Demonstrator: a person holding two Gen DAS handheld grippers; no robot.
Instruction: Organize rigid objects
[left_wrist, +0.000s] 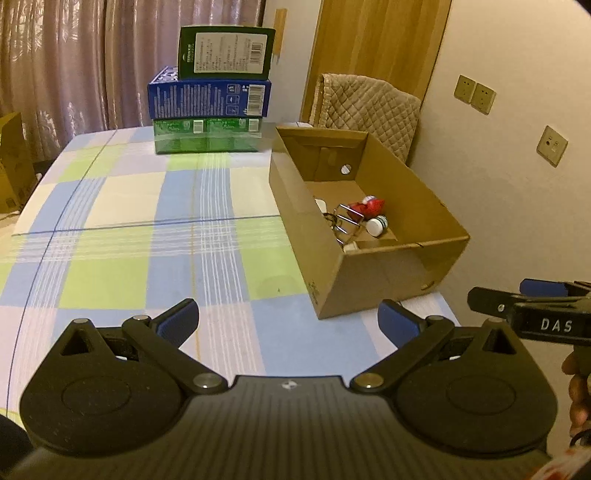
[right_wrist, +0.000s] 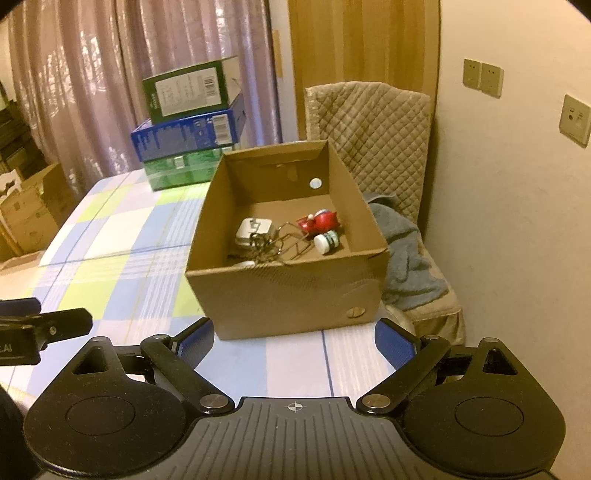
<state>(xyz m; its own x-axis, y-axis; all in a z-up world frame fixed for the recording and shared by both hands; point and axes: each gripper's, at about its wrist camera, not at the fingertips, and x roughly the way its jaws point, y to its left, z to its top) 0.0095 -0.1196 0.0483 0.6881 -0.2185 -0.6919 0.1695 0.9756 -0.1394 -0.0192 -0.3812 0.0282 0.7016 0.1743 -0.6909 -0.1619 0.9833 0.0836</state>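
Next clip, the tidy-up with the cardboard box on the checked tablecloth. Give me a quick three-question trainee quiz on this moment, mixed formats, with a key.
1. True or false: the right gripper is clamped on the small white bottle.
2. Multiple choice: the red toy lies (A) on the tablecloth, (B) inside the cardboard box, (C) on the stacked cartons.
3. Fill in: the top carton of the stack is dark ____.

Key
1. False: both the right gripper and the left gripper are open and empty, and the bottle lies in the box.
2. B
3. green
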